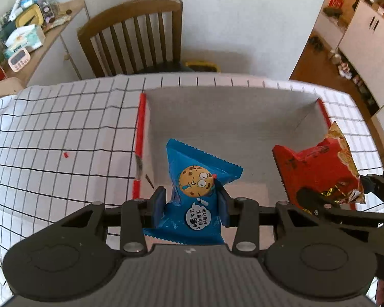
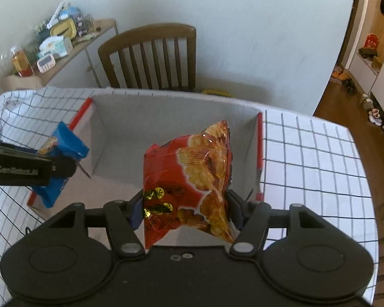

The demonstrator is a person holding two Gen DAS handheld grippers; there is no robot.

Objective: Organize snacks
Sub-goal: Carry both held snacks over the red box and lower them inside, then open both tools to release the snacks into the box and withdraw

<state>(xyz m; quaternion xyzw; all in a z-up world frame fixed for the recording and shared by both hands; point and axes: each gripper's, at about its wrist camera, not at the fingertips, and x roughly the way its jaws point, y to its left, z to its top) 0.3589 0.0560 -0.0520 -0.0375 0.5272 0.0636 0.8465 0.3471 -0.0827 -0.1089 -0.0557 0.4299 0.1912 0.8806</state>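
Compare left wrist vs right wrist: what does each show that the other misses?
Left wrist only: the cookie face printed on the blue snack packet, clamped in the left gripper, and a small red scrap on the checked tablecloth.

Right wrist only: the red chips bag seen front-on, clamped in the right gripper, plus lettering on the left gripper's side.

Both: the two packets held over the open cardboard box, the wooden chair behind the table, and the cluttered side shelf.
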